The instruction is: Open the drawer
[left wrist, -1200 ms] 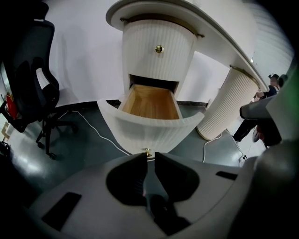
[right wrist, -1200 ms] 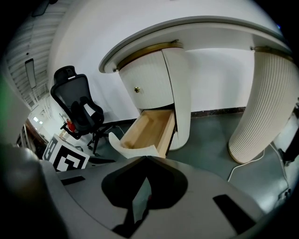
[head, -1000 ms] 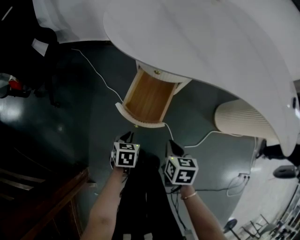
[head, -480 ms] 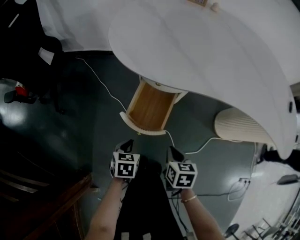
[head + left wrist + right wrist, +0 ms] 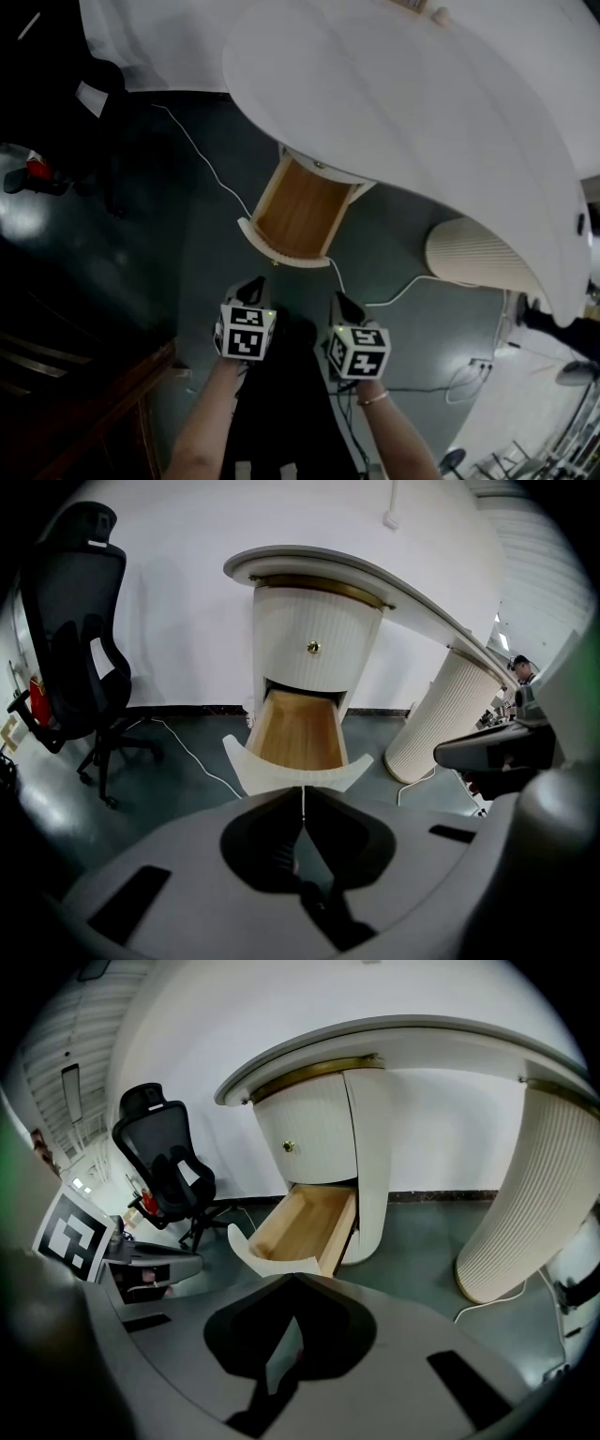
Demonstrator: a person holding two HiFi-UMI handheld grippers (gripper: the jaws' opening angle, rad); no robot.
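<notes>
1. Looking down from my head, I see the drawer is pulled out from under the white worktop. Its wood bottom shows and there is nothing inside.
2. The left tool hangs just in front of the drawer's curved white front and does not touch it. Its jaws have just been closing. Now they are pressed together with nothing between them.
3. The right tool is beside the left one, also away from the drawer. Its jaws look pressed together too, and they hold nothing.
4. I think the job is almost done or all done. The best thing now is to keep both tools back so I do not bump the front and push it in.
5. If the drawer must come out more, I would spread the left tool first. Then I would come in at the middle of the curved front.
6. I would pull straight toward me, not to the side, so the drawer does not jam.
7. I would go slow near the end so the drawer does not drop out.
8. A white cable lies on the floor near the drawer. I would keep the tools above it.
</notes>
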